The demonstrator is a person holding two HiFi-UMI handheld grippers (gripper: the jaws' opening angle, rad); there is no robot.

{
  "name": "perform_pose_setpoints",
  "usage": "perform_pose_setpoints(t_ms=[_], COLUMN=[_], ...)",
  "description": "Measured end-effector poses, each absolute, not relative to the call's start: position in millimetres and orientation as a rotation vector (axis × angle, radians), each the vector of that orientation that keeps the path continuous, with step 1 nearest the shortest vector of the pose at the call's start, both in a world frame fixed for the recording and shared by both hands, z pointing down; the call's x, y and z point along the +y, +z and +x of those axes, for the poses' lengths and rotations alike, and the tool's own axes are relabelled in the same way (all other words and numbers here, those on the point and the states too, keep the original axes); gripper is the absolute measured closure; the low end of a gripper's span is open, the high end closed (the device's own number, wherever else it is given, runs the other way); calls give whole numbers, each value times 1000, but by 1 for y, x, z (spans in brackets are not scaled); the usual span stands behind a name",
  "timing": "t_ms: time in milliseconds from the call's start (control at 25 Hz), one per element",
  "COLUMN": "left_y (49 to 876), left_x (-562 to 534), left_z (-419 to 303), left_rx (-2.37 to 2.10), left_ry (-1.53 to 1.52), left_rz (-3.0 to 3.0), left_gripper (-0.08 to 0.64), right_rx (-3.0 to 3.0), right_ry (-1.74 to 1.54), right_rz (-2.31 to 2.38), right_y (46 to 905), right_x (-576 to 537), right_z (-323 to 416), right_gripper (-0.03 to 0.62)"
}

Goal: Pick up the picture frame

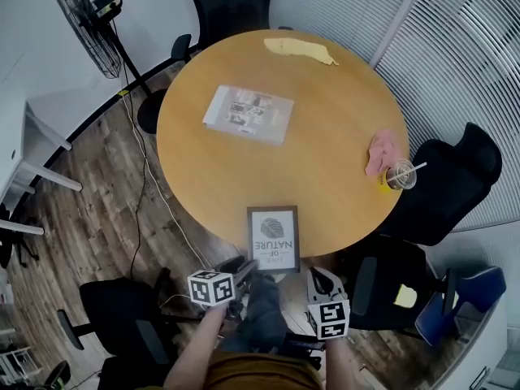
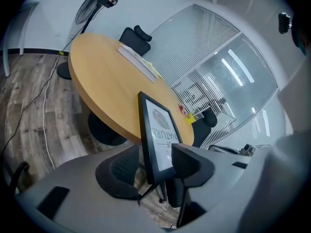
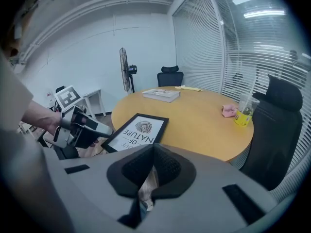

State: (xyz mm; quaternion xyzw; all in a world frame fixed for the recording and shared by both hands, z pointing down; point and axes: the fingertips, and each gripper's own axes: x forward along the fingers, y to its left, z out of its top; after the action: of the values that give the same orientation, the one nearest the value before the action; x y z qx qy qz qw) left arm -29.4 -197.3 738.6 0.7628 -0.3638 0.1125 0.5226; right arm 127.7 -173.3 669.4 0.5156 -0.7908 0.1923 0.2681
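The black-framed picture (image 1: pixel 273 238) with a leaf print and the words "OF NATURE" lies flat at the near edge of the round wooden table (image 1: pixel 325 104), its near end overhanging. My left gripper (image 1: pixel 244 270) is open at the frame's near left corner. In the left gripper view the frame's edge (image 2: pixel 158 130) stands between the jaws with a gap on the left pad's side. My right gripper (image 1: pixel 321 281) hangs below the table edge to the right of the frame, shut with nothing in it. The right gripper view shows the frame (image 3: pixel 138 130) and the left gripper (image 3: pixel 95 130) beside it.
A book (image 1: pixel 248 114) lies mid-table, a yellow cloth (image 1: pixel 299 50) at the far edge, a pink cloth (image 1: pixel 380 151) and a cup with straw (image 1: pixel 400 175) at the right edge. Black office chairs (image 1: pixel 451 177) ring the table. A fan (image 1: pixel 81 19) stands far left.
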Motion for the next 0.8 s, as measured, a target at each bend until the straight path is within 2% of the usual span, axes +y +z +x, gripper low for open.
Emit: perform_pose_setpoints(t_ms=[400, 800], left_y=[768, 776], left_x=[-202, -203], left_z=[-11, 7], left_rx=[-783, -648], left_ry=[327, 207], left_rz=[1746, 1623], left_gripper=[337, 347], right_rx=[-2091, -2082], right_ry=[563, 618], right_rz=[1370, 1335], right_y=[691, 706], right_x=[-199, -214], right_z=[146, 153], right_gripper=[580, 580])
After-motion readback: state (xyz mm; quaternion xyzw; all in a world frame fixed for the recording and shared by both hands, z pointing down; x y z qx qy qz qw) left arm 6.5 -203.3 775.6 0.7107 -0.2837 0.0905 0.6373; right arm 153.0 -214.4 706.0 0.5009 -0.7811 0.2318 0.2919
